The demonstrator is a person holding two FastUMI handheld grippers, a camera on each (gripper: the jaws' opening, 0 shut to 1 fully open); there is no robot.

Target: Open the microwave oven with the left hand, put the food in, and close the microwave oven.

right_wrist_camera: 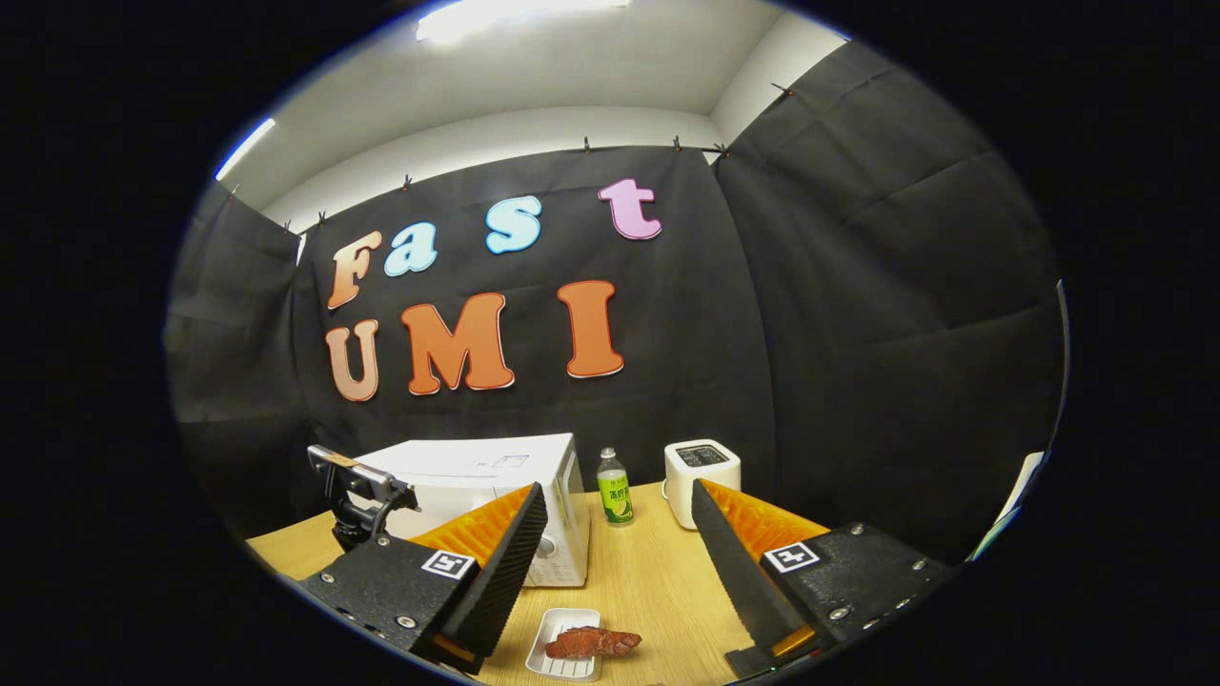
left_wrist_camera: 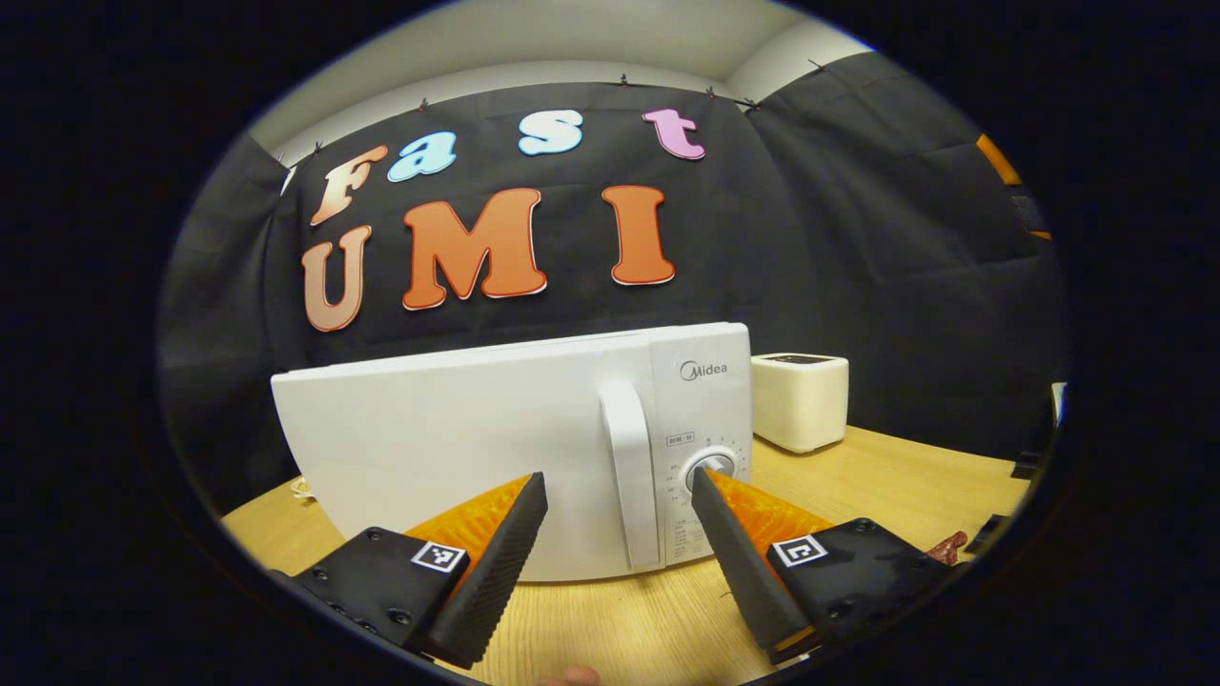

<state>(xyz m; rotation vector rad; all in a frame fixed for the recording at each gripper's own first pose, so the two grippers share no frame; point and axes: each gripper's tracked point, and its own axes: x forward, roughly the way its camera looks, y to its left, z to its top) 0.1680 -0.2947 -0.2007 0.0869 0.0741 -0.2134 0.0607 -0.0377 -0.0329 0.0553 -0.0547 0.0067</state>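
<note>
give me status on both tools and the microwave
Left tool open, facing the door handle, not touching. Right tool open, above the food tray. Microwave door shut. Nothing in the way.

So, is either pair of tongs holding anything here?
No. Left tongs and right tongs are both open and empty; the microwave handle is ungripped.

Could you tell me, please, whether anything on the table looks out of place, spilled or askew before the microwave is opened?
Nothing stands out. The microwave stands square on the table with its door shut, the bottle and toaster are upright, and the food lies on its small white tray, one end overhanging the rim slightly.
</note>
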